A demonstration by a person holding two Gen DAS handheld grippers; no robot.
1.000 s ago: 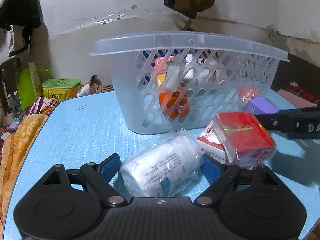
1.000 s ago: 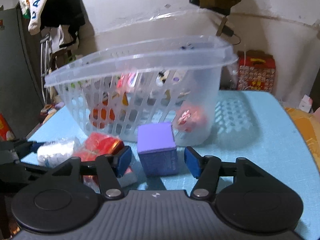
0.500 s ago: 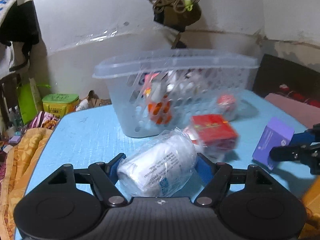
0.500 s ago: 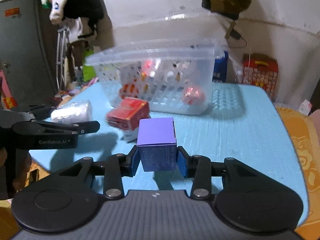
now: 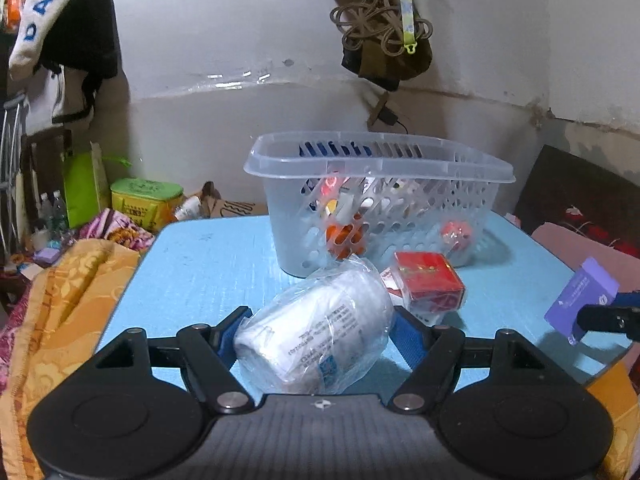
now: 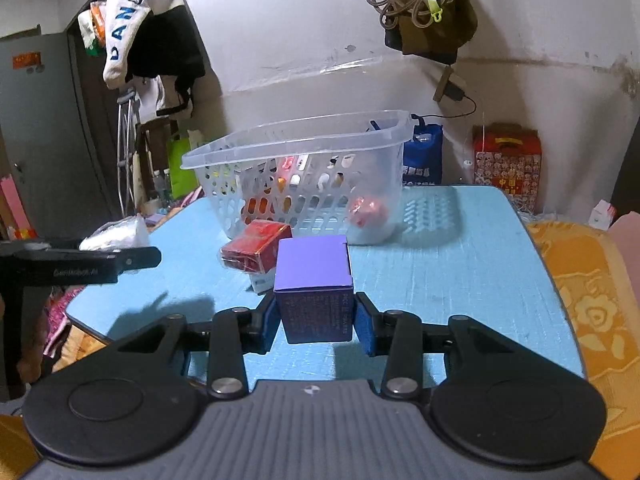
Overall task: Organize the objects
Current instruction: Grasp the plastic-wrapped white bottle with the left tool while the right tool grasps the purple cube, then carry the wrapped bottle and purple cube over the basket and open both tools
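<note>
Left wrist view: left gripper point(image 5: 316, 332) fingers clamp wrapped white bottle point(image 5: 316, 328).
Right wrist view: right gripper point(image 6: 315, 326) fingers clamp purple box point(image 6: 314, 288).
Bench point(image 6: 452, 272): basket point(image 6: 304, 180), red box point(image 6: 256, 246).

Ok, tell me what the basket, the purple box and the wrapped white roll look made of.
Basket: translucent, frosted-looking plastic, judging by the moulded lattice holes and the contents showing through.
Purple box: probably matte printed cardboard, with crisp folded edges and fine print on its face.
White roll: clear, crinkly, glossy plastic film outside; the white inside could be paper or gauze, I cannot tell.
</note>
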